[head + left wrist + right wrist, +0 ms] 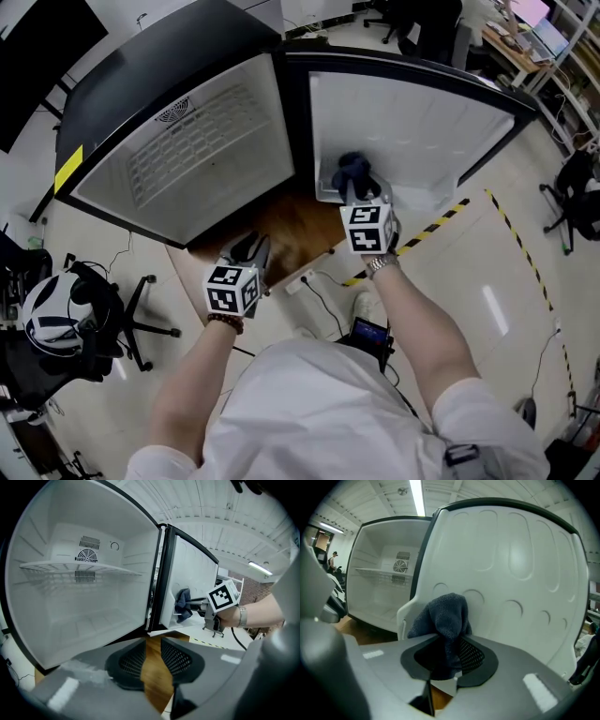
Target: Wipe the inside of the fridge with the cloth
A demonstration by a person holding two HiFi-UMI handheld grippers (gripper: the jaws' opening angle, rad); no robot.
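Note:
The fridge (202,141) stands open, white inside, with a wire shelf (79,566) across it. Its door (412,122) swings out to the right. A dark blue cloth (352,169) is bunched against the low bin of the door's inner liner (511,573). My right gripper (354,187) is shut on that cloth (445,618), which drapes over the jaws. The left gripper view shows the cloth (183,604) pressed at the door's lower edge. My left gripper (251,248) hovers lower left, in front of the fridge's bottom edge, its jaws (153,660) apart with nothing between them.
A brown wooden board (291,234) lies under the fridge front. Yellow-black tape (441,220) runs across the floor on the right. An office chair (103,319) with a white helmet (52,314) stands at the left. A cable and power strip (300,281) lie near my feet.

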